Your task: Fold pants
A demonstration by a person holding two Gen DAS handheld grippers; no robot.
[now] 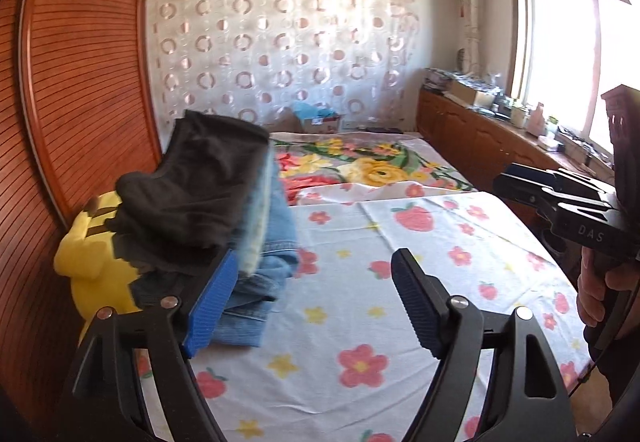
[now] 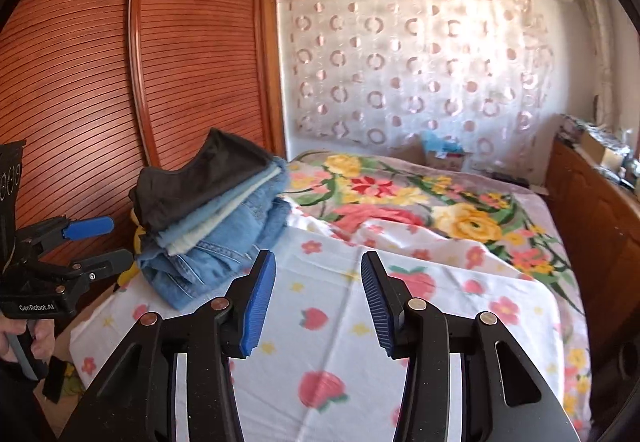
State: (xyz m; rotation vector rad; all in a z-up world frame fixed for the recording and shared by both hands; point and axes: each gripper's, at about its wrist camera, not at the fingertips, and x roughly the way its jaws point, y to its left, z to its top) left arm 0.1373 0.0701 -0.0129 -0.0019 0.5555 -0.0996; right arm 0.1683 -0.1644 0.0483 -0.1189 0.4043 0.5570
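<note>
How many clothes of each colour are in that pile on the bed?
Counting the layers of the stack as seen from the right wrist camera:
Black garment: 1
Light blue garment: 1
Pale cream garment: 1
Blue denim jeans: 2, though the denim folds are hard to separate
Total: about 5

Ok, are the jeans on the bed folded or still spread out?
Folded. The jeans lie in a compact stack at the sheet's left edge, under a dark garment and pale blue layers; no legs are spread out.
</note>
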